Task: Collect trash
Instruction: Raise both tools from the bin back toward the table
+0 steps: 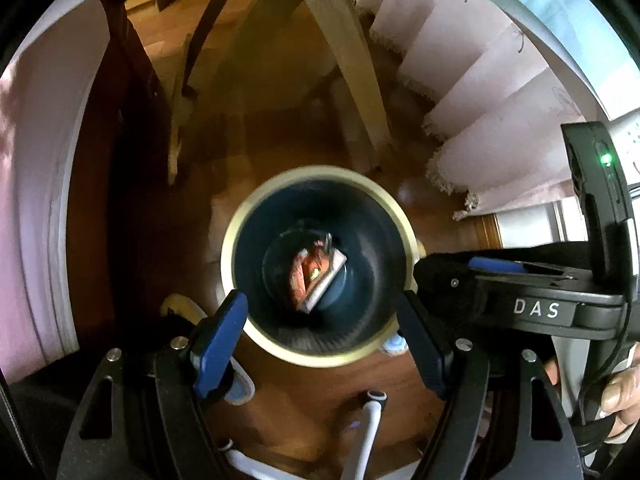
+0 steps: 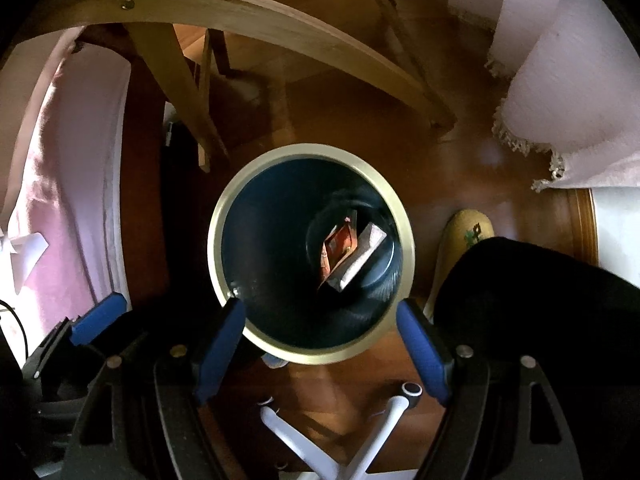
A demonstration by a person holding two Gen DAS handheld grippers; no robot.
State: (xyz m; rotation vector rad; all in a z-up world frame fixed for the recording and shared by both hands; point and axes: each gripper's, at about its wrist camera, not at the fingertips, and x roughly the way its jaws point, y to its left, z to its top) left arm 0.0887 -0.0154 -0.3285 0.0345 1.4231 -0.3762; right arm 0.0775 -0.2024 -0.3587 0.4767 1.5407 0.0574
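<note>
While both grippers' fingers [image 1: 218, 336] [image 2: 422, 346] gape wide and empty, the wrapper [image 1: 314, 278] lies below inside the bin [image 2: 308, 354].

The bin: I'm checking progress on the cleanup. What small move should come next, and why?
Probably lift both grippers away from the bin and look for more trash. The left gripper and right gripper are open and empty above it, and a reddish wrapper already lies at the bottom.
</note>
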